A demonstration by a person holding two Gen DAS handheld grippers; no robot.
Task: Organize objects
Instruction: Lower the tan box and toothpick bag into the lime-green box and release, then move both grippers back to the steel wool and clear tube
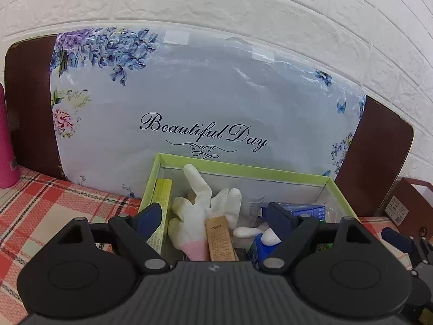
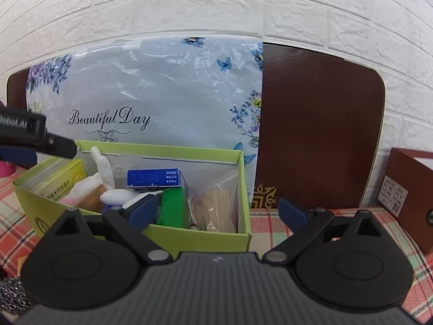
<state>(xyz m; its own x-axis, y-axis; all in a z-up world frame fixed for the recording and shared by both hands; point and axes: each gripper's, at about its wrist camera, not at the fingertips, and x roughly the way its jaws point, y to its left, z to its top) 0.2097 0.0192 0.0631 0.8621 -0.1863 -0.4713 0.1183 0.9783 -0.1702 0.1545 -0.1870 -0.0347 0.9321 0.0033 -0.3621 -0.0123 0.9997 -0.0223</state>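
Observation:
A green open box [image 1: 243, 169] stands on the plaid cloth and also shows in the right wrist view [image 2: 200, 237]. Inside lie a white glove with a pink cuff [image 1: 200, 211], a brown slim carton [image 1: 220, 239], a yellow carton [image 1: 162, 203], a blue carton [image 2: 154, 177], a green packet [image 2: 173, 211] and a bag of toothpicks [image 2: 216, 211]. My left gripper [image 1: 215, 218] is open and empty, just above the box's near side. My right gripper [image 2: 219, 212] is open and empty, over the box's right front corner. The left gripper's side shows at the left edge [image 2: 32, 135].
A floral "Beautiful Day" pillow [image 1: 203, 103] leans on a brown headboard [image 2: 319, 124] behind the box. A pink bottle [image 1: 6, 149] stands far left. A brown cardboard box [image 2: 408, 189] sits at the right. A steel scourer [image 2: 12, 295] lies at the lower left.

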